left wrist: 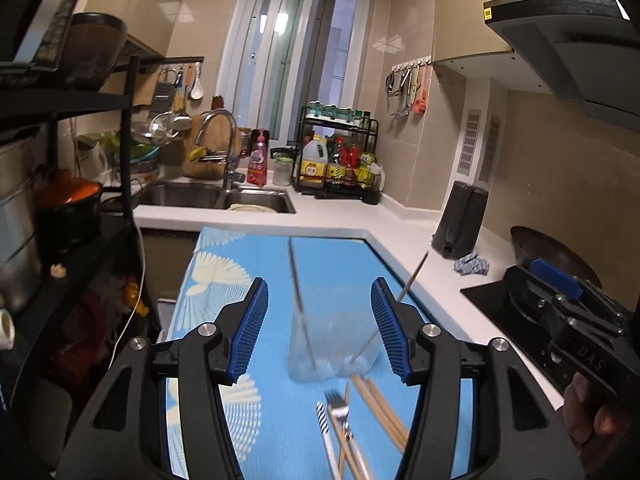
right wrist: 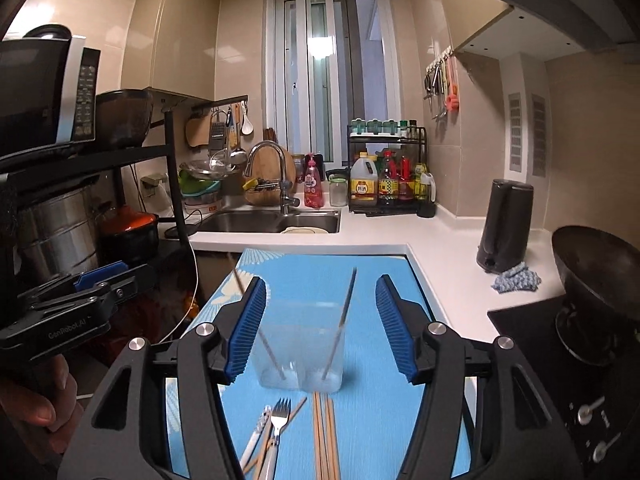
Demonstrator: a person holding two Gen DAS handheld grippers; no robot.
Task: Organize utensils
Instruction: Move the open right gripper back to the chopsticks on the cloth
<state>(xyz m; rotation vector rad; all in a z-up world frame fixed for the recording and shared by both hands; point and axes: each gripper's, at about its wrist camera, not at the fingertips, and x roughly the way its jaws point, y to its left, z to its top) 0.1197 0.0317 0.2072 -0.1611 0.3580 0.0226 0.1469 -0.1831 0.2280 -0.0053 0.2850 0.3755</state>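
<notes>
Both pairs of jaws stand released with nothing between the blue pads: the left gripper (left wrist: 319, 330) and the right gripper (right wrist: 321, 328) each frame a clear plastic cup (right wrist: 300, 346) that stands upright on the blue patterned mat (right wrist: 372, 408). Two thin metal chopsticks (right wrist: 346, 312) lean apart inside the cup. Nearer the cameras, a fork (right wrist: 279, 416), wooden chopsticks (right wrist: 325, 436) and a white-handled utensil (right wrist: 253, 440) lie flat on the mat. Beyond are the white counter (right wrist: 448, 248) and the sink (right wrist: 272, 222).
</notes>
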